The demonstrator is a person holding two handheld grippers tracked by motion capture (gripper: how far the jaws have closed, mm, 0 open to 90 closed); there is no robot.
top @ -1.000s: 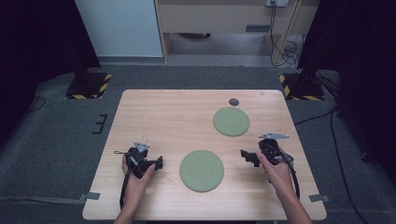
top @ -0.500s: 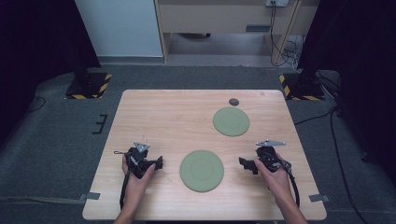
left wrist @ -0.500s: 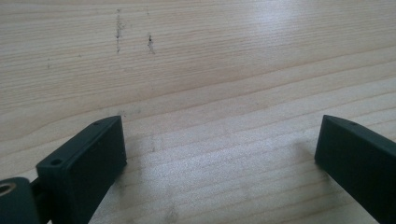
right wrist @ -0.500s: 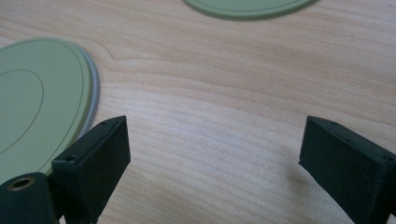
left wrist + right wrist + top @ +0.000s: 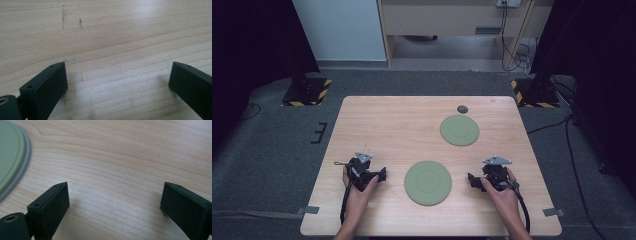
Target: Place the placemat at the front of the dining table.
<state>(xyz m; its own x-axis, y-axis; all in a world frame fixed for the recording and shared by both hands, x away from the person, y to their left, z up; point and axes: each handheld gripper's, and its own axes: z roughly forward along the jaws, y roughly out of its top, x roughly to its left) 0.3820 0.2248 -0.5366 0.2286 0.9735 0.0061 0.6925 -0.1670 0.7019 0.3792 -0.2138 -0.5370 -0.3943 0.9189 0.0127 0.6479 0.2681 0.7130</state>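
Left tool [image 5: 381,175]: spread wide, grasping nothing; in the left gripper view [image 5: 117,75] just bare wood between the jaws, low over the desk [image 5: 387,125].
Right tool [image 5: 471,179]: also spread wide and empty; in the right gripper view [image 5: 115,197] plain wood between the jaws, green rim at the upper left edge.
Near plate [image 5: 428,182]: flat on the desk's near half, between the two tools, touched by neither; seen as a green curve with pale rim [image 5: 10,157] in the right gripper view.
Far plate [image 5: 459,130]: flat, further back and to the right, well apart from both tools.
Change since a second ago: right tool lower and nearer the desk's front edge, drawn back toward the person; left tool in the same spot; both plates unmoved.
Other things: small dark round spot [image 5: 462,109] near the far edge, behind the far plate.
In the way: nothing between either tool and the near plate.
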